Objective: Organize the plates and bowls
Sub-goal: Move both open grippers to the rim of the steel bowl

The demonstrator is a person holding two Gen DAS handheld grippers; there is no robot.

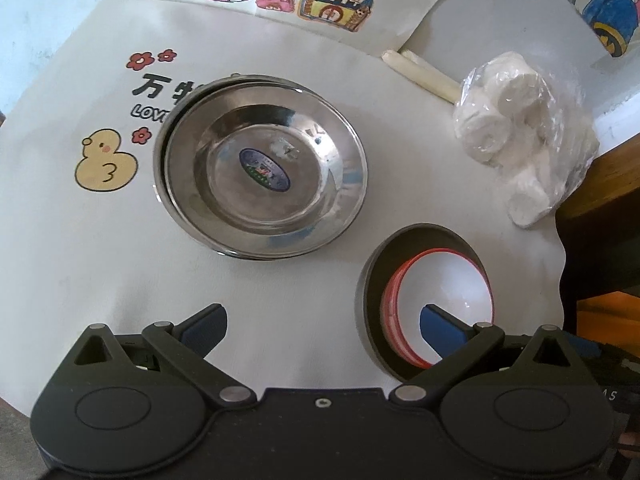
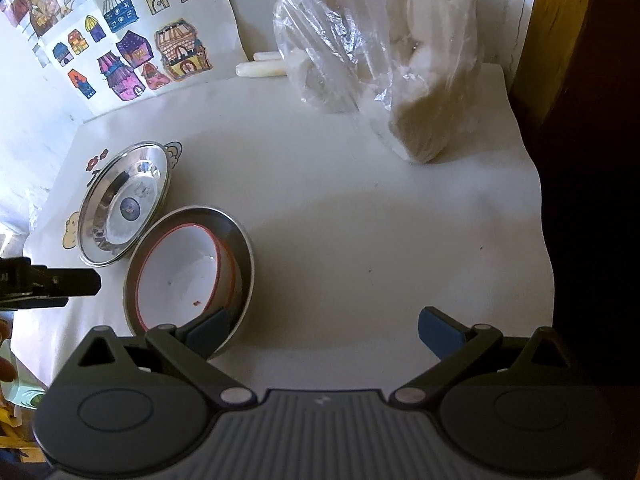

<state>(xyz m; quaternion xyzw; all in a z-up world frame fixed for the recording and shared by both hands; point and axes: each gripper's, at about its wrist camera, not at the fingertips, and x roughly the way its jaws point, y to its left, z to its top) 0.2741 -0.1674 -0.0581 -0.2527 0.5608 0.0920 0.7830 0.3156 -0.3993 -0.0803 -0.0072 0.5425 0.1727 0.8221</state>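
Steel plates (image 1: 264,176) sit nested, mouths up, left of centre on the bench (image 1: 280,300), rims slightly offset; the stack appears finished. Round, they show no long axis. Just right, red-rimmed white bowls (image 1: 440,308) nest upright inside a dark steel bowl (image 1: 376,288), evidently to save room. Left claw (image 1: 324,320) hangs spread and empty, one finger over the bowls. Right claw (image 2: 324,328) likewise spread, holding nothing. Bagged white rolls (image 1: 520,132) lie far right.
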